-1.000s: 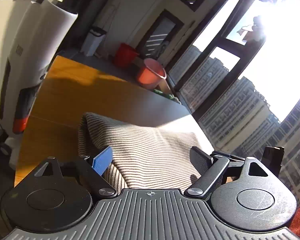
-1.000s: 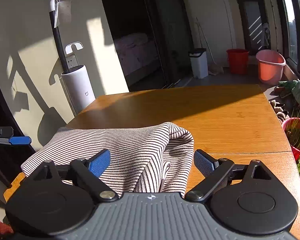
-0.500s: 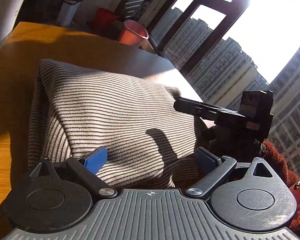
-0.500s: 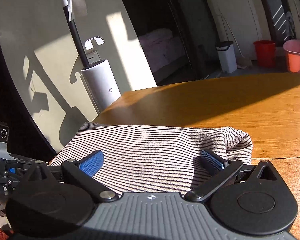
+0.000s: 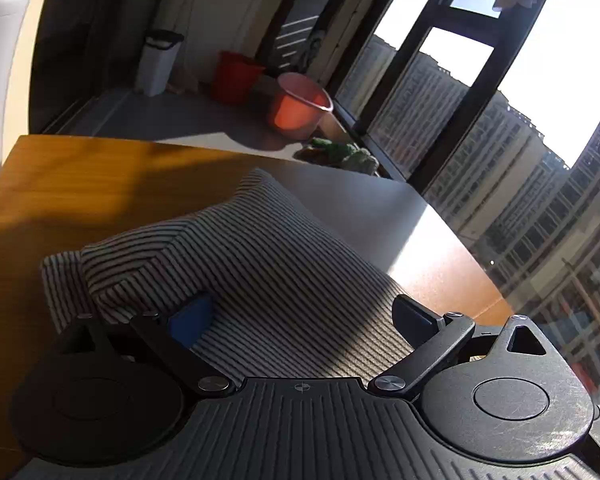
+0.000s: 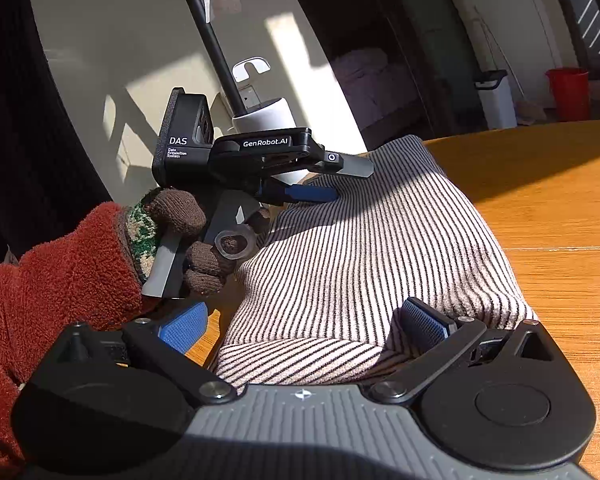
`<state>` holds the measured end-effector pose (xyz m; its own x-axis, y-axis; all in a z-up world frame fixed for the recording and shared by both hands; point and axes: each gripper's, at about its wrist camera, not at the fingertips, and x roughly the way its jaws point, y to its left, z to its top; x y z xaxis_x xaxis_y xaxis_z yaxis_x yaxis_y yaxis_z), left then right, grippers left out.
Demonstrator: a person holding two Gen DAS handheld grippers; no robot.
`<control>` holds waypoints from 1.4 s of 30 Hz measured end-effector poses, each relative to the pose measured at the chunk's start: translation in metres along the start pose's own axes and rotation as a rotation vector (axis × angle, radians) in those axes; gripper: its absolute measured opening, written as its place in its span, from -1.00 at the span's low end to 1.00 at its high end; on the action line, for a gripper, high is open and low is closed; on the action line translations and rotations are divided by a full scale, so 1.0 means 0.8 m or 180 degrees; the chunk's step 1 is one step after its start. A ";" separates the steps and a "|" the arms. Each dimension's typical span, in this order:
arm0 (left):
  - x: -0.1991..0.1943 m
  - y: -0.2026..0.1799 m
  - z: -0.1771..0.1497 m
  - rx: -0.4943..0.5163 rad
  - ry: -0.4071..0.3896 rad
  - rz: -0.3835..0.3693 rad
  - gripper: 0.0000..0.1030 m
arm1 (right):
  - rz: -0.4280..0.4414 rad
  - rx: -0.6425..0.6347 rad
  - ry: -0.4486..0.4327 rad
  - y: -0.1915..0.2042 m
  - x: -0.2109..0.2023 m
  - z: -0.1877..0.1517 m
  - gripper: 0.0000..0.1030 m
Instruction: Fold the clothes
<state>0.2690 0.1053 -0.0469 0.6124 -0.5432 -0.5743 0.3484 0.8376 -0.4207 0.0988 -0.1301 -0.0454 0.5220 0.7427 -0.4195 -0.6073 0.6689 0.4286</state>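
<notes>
striped shirt [image 6: 380,248] soft, light, floppy | grip at folded edge | left gripper [image 5: 304,316] spread wide | right gripper [image 6: 304,324] spread wide, empty

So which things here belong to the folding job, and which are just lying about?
Job: striped garment; left gripper; right gripper; wooden table.

Lying about: pink bucket; red bucket; white bin; white cylinder.

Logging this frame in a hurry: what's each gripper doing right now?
Left gripper: open, fingers spread over the striped garment, gripping nothing.
Right gripper: open, fingers astride the same folded garment, not clamped.
</notes>
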 end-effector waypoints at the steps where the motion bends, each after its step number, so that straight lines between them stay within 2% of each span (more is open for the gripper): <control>1: 0.005 -0.001 0.004 -0.0007 -0.0002 0.0015 0.99 | -0.0011 0.0004 -0.0007 0.003 0.003 0.000 1.00; 4: 0.007 -0.007 0.010 -0.0023 -0.0009 0.0086 1.00 | -0.0035 0.0020 -0.0031 0.009 0.007 -0.002 1.00; 7: -0.021 -0.012 0.000 -0.0190 -0.0104 0.0089 1.00 | 0.0024 0.0108 -0.0076 0.003 0.003 -0.004 1.00; 13: -0.090 -0.007 -0.061 -0.0590 -0.0266 -0.0090 1.00 | 0.0107 0.0169 -0.0081 -0.004 0.001 -0.005 1.00; 17: -0.106 0.006 -0.101 -0.0851 -0.0231 -0.0074 1.00 | 0.0238 0.0277 -0.0120 -0.013 -0.004 0.000 1.00; 19: -0.107 0.007 -0.107 -0.0826 -0.0220 -0.0087 0.99 | 0.0309 0.0388 -0.0198 -0.023 -0.013 0.006 1.00; 20: -0.107 0.007 -0.108 -0.0795 -0.0212 -0.0134 0.96 | 0.0307 0.0429 -0.0263 -0.028 -0.020 0.012 1.00; 22: -0.106 0.005 -0.107 -0.0722 -0.0181 -0.0289 0.68 | 0.0066 0.0325 -0.0495 -0.033 -0.034 0.033 0.99; 24: -0.097 0.004 -0.105 -0.0641 -0.0144 -0.0290 0.53 | -0.0238 0.0127 -0.0685 -0.035 -0.043 0.055 0.75; 25: -0.090 0.004 -0.103 -0.0610 -0.0119 -0.0261 0.36 | -0.0307 0.0114 -0.0717 -0.038 -0.044 0.064 0.69; 26: -0.081 0.003 -0.101 -0.0591 -0.0095 -0.0239 0.29 | -0.0340 0.0128 -0.0719 -0.041 -0.044 0.068 0.58; 28: -0.069 0.001 -0.095 -0.0503 -0.0116 -0.0223 0.28 | -0.0367 0.0160 -0.0648 -0.047 -0.037 0.073 0.43; 30: -0.062 -0.001 -0.087 -0.0349 -0.0147 -0.0075 0.24 | -0.0341 0.0143 -0.0458 -0.044 -0.022 0.069 0.34; 32: -0.059 0.001 -0.076 -0.0290 -0.0183 0.0178 0.18 | -0.0291 0.0059 -0.0213 -0.034 -0.003 0.055 0.34; 34: -0.069 0.008 -0.068 -0.0354 -0.0272 0.0428 0.23 | -0.0250 -0.0064 0.0114 -0.021 0.018 0.036 0.38; 36: -0.094 0.020 -0.064 -0.0529 -0.0447 0.0576 0.47 | -0.0378 -0.0379 0.0170 0.001 0.032 0.016 0.71; 37: -0.108 0.026 -0.063 -0.0629 -0.0546 0.0634 0.48 | -0.0359 -0.0458 0.0207 0.009 0.037 0.015 0.80; 39: -0.133 0.037 -0.061 -0.0830 -0.0707 0.0566 0.52 | -0.0320 -0.0607 0.0281 0.023 0.045 0.014 0.95; 42: -0.156 0.037 -0.061 -0.0989 -0.0808 0.0217 0.59 | -0.0289 -0.0619 0.0326 0.027 0.055 0.018 0.99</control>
<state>0.1683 0.1948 -0.0223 0.7959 -0.4231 -0.4330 0.0937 0.7928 -0.6023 0.1171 -0.0827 -0.0432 0.5223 0.6662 -0.5324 -0.6699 0.7068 0.2273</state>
